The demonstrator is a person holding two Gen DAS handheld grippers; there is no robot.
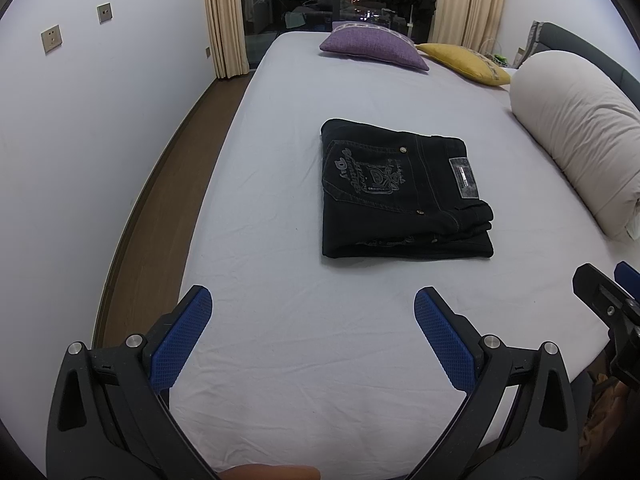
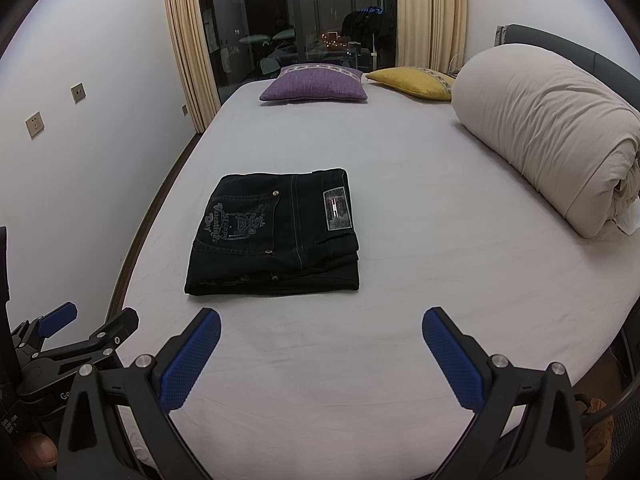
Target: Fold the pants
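Dim, cool indoor light; the window [image 2: 296, 20] is dark with reflections. Fisheye bends and blackens corners around the sharp bed [image 2: 400, 200].

Dark folded denim pants [image 2: 276, 236] look matt and coarse, with pale stitching, small shiny metal rivets and a greyish sewn patch. Under them, the white cloth bed sheet [image 2: 440, 300] lies smooth, faintly creased. The left gripper [image 1: 312, 332] and right gripper [image 2: 320, 344] show matt black plastic, silvery metal bolts, and blue knobbly-textured pads [image 1: 184, 336]. The cream rolled duvet [image 2: 552, 132] looks soft, wrinkled cloth.
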